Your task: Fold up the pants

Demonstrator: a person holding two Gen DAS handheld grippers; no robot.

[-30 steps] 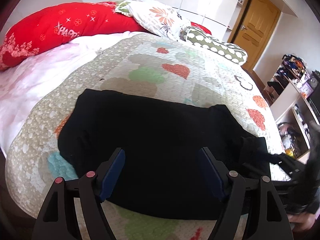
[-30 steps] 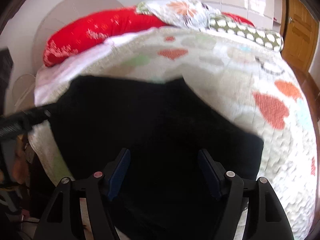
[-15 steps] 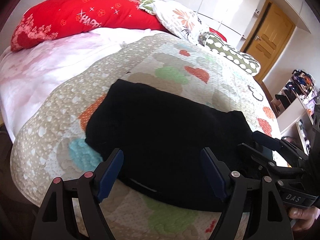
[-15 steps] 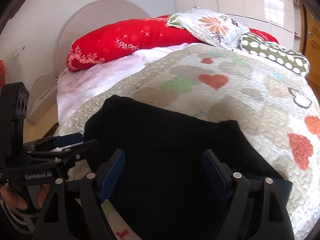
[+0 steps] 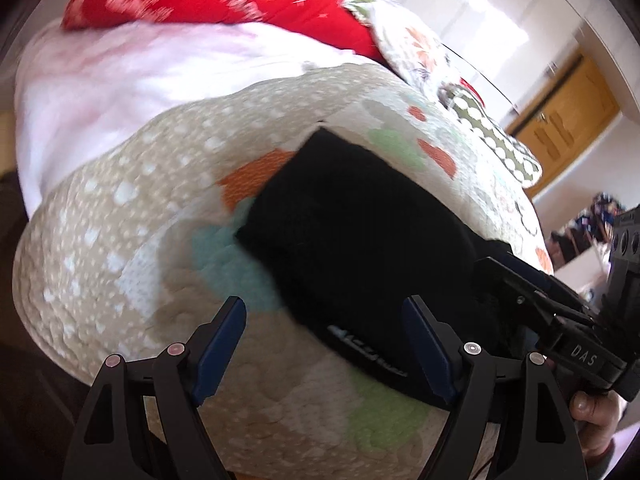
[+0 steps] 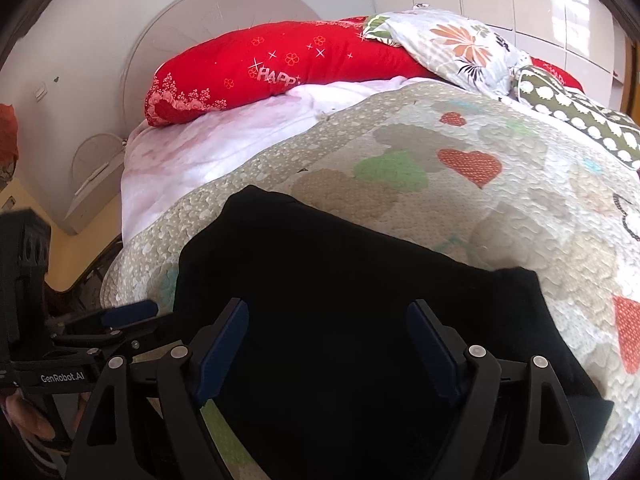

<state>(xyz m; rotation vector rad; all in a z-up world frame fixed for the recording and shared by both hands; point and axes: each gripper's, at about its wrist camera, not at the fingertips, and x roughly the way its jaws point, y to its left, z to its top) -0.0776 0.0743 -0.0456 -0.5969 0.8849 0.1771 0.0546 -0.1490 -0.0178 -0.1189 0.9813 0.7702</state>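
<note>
The black soft cloth pants [image 6: 352, 300] lie folded into a flat, squarish pile on the quilted bed cover with coloured hearts [image 6: 500, 184], near its front edge. They look light and floppy, so they will bend and sag when lifted. I think the best place to take hold is a thick folded edge or a corner, where the layers stay together.

The left gripper [image 5: 324, 344] has its jaws wide apart and holds nothing. It hangs over the near left corner of the pants, half above bare cover.

The right gripper [image 6: 328, 340] has just been opening. Nothing is pinched between its blue pads [image 6: 222, 346]. It hangs above the middle of the pants.
</note>
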